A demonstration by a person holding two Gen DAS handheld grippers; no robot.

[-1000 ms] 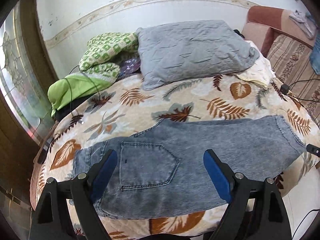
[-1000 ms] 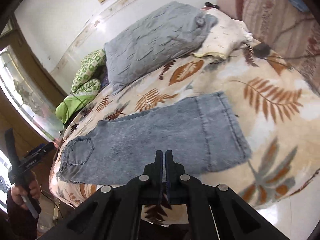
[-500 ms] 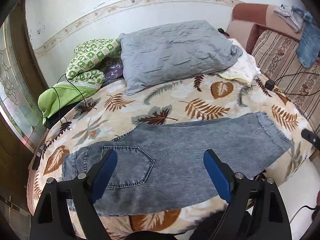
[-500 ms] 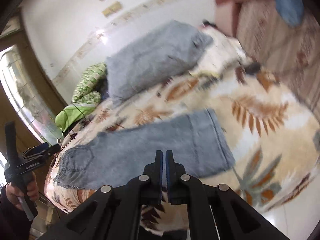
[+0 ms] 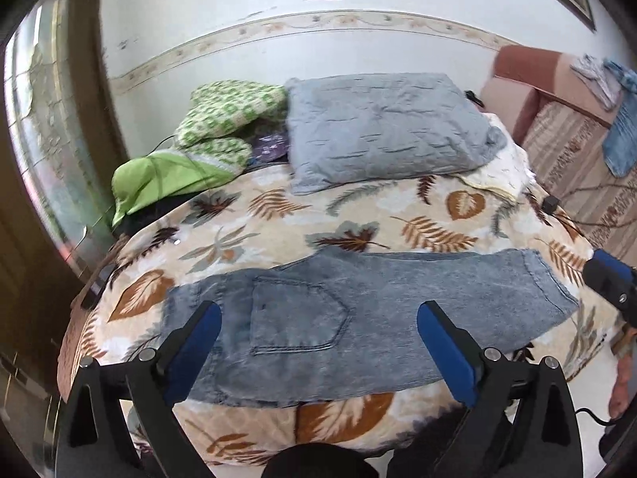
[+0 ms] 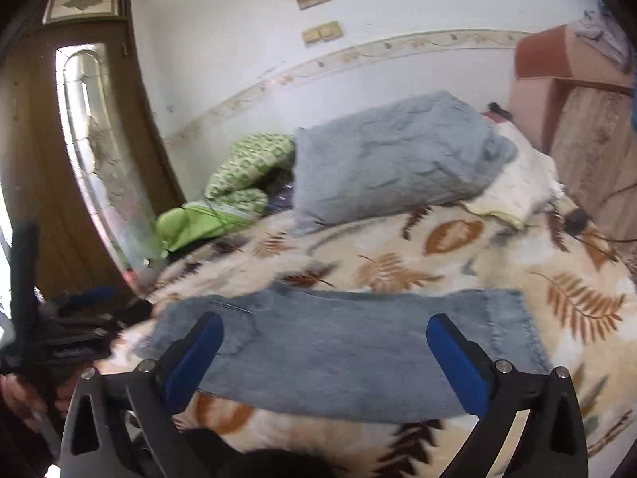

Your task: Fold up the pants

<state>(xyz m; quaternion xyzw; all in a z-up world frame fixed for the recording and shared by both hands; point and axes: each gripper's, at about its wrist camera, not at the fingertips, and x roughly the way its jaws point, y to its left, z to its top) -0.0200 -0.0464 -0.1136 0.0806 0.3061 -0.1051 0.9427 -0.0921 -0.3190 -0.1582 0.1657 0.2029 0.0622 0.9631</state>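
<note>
Pants (image 5: 358, 318) lie flat along the near edge of the bed (image 5: 278, 219), one leg stacked on the other, waistband toward the left and hems toward the right, an arrangement that leaves both ends within reach for a crosswise fold. The left tool (image 5: 318, 334) hovers over the back pocket with jaws spread wide and empty. The right tool (image 6: 324, 342) hovers likewise wide and empty nearer the hem end, apparently ready to grasp there.
</note>
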